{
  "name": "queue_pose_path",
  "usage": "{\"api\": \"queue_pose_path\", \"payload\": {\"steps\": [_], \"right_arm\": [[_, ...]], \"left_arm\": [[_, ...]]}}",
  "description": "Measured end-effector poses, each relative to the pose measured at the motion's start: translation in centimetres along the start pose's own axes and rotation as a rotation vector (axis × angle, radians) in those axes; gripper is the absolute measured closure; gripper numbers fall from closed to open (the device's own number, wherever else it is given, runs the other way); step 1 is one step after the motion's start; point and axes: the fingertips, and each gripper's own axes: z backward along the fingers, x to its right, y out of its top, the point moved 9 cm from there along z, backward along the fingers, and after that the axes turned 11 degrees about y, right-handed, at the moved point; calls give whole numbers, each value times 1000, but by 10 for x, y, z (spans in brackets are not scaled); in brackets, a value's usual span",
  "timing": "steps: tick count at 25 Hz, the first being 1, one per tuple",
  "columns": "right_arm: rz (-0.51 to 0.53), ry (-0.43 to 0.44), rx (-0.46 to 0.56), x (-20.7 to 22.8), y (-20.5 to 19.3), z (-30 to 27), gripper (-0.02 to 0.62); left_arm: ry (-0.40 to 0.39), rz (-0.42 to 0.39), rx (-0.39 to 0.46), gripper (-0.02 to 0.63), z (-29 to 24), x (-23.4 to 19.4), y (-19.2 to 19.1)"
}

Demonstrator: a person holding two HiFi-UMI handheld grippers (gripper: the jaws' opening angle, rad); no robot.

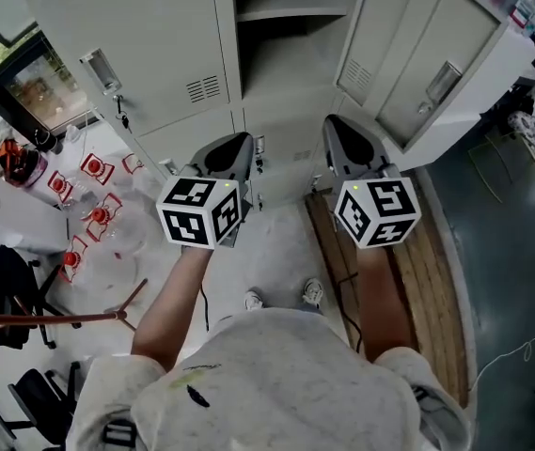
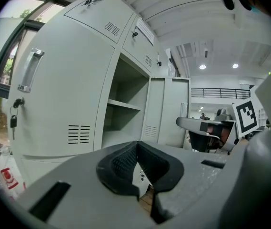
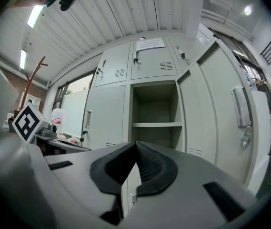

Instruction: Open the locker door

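The middle locker compartment (image 1: 286, 54) stands open and bare, with one shelf (image 3: 155, 124) inside. Its grey door (image 1: 427, 73) is swung out to the right, handle (image 3: 240, 106) facing outward. To its left is a closed locker door (image 2: 64, 94) with a handle (image 2: 29, 70) and a key (image 2: 14, 120) hanging in the lock. My left gripper (image 1: 234, 144) and right gripper (image 1: 338, 125) are held side by side, short of the lockers and touching nothing. The left gripper (image 2: 136, 144) is shut and empty. The right gripper (image 3: 136, 144) is shut and empty as well.
A white table (image 1: 23, 219) with several red-and-white items (image 1: 96, 167) stands at the left by the window. Wooden planking (image 1: 417, 271) lies on the floor under the open door. Dark chairs (image 1: 4, 280) and a wooden stand (image 1: 51, 318) are at the lower left.
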Motion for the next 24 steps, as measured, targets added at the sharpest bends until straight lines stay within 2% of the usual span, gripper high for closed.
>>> {"api": "queue_pose_path", "payload": {"steps": [10,24], "right_arm": [[5,39,-10,-19,-4,-18,592],[9,48,-18,-15,-8,-39,592]], "left_arm": [[26,0,0,600,7,-20,-2],[20,-4,10,600,-9,-35,2]]}}
